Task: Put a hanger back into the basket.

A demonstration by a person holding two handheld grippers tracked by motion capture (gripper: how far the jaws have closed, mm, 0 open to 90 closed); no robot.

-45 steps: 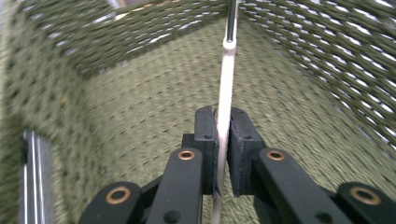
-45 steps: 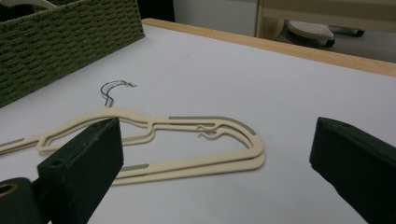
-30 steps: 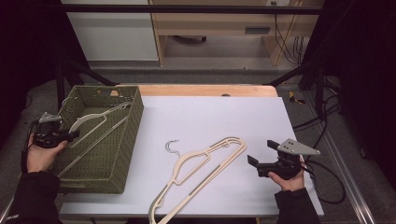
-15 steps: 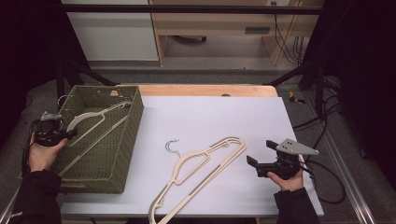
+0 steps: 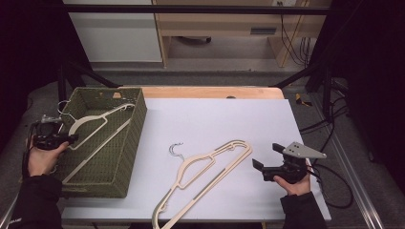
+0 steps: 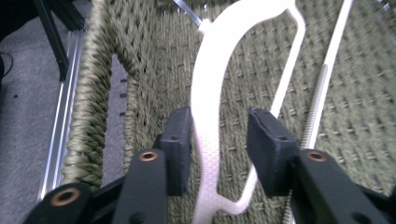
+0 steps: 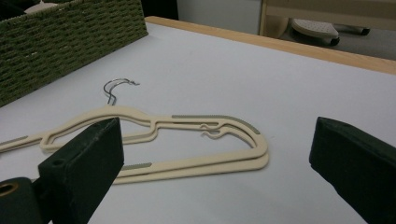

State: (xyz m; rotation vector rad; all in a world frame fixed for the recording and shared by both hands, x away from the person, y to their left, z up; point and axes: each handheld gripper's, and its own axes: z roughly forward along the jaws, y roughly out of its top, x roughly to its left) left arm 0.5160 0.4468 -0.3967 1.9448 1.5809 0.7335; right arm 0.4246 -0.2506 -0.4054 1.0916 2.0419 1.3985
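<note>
A green woven basket (image 5: 136, 129) stands at the table's left. A cream hanger (image 5: 95, 117) lies inside it, its hook toward the far left corner. My left gripper (image 5: 67, 138) reaches over the basket's left rim (image 6: 88, 93). It (image 6: 219, 126) is open, and the hanger's pale arm (image 6: 205, 93) runs between its jaws close to the left pad, with a gap on the right. Two more cream hangers (image 5: 187, 167) lie stacked on the white table top, metal hook (image 5: 175, 148) pointing away. My right gripper (image 5: 265, 156) hovers just right of them, open and empty (image 7: 217, 126); the stacked hangers (image 7: 196, 164) lie ahead.
The white sheet (image 5: 215, 119) covers the table, and a wooden strip (image 5: 210, 92) runs along its far edge. Black cables (image 5: 329, 186) trail off the table's right side. Dark frame posts (image 5: 67, 81) rise behind the basket.
Both hands have barely moved. The hanger in the basket has settled slightly. The right gripper has stayed open near the stacked hangers.
</note>
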